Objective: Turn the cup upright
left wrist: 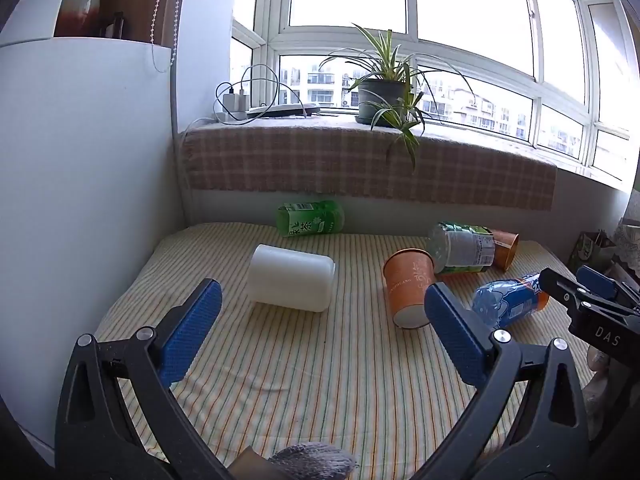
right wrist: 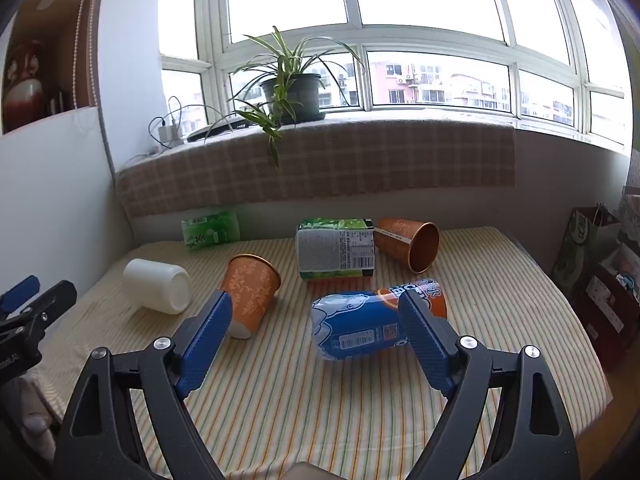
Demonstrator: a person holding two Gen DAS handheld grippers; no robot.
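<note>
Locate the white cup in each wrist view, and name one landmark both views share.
Left wrist: white cup lies on its side, center-left, ahead of the open left claw.
Right wrist: white cup lies far left on the striped cloth.
Shared landmark: potted plant on the windowsill.

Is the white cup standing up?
No, the white cup lies on its side on the striped cloth, its flat base facing the right wrist camera.

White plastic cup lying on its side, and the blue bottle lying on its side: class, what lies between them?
The nearer orange paper cup, on its side, lies between the white plastic cup and the blue bottle; the right wrist view shows it best.
</note>
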